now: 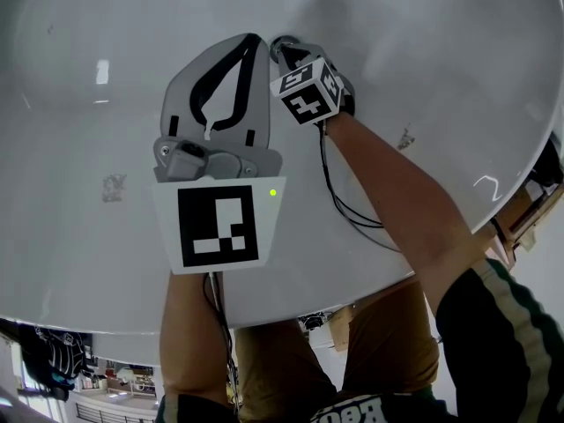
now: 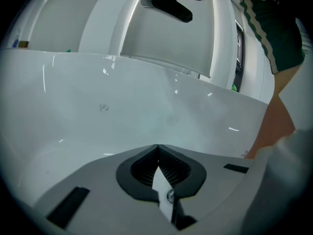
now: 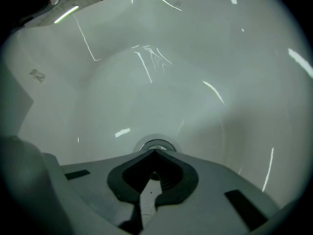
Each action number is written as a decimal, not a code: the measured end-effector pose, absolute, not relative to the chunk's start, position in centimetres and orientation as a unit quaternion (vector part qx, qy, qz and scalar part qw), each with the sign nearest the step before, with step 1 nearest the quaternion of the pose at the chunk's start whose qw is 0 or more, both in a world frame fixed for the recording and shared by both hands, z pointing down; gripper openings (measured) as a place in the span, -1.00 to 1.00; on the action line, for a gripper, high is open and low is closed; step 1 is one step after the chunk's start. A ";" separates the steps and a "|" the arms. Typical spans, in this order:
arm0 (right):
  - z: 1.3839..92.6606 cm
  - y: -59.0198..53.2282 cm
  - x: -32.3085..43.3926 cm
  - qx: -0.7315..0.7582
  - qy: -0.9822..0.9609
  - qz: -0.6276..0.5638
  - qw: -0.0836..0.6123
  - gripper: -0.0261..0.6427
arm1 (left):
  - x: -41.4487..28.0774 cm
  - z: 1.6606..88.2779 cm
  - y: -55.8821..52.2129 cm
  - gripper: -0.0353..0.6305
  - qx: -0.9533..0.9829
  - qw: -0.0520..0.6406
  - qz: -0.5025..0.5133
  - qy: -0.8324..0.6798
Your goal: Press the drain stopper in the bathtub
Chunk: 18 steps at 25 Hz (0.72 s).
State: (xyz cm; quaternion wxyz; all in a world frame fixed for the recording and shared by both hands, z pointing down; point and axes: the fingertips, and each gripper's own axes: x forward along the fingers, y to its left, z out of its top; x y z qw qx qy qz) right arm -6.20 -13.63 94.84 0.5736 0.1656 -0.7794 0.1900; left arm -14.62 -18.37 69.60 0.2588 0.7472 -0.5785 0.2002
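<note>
The round chrome drain stopper (image 3: 156,144) sits in the floor of the white bathtub (image 3: 195,72). In the right gripper view my right gripper (image 3: 155,151) is shut, and its closed tips come down right at the stopper's near edge. Nothing is held between them. From the head view the right gripper (image 1: 282,53) reaches deep into the tub with its marker cube (image 1: 308,91) on top, and a bit of chrome stopper (image 1: 288,46) shows at its tip. My left gripper (image 1: 255,40) hovers just to its left, shut and empty, pointing at the bare tub wall (image 2: 146,111).
The tub's near rim (image 1: 264,317) curves across the bottom of the head view, with the person's legs (image 1: 370,351) behind it. Small grey marks (image 1: 113,187) spot the tub wall. A dark fitting (image 2: 171,6) shows above the tub rim (image 2: 146,60) in the left gripper view.
</note>
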 end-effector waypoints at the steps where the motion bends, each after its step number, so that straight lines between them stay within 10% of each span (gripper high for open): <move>1: 94.8 -13.6 -6.2 0.164 -0.782 0.185 0.573 -0.88 | -14.6 69.6 -18.4 -0.88 0.747 0.258 0.200 -0.579; 18: 94.8 -13.6 -6.4 0.143 -0.796 0.165 0.564 -0.87 | -14.0 70.2 -18.1 -0.88 0.750 0.263 0.206 -0.571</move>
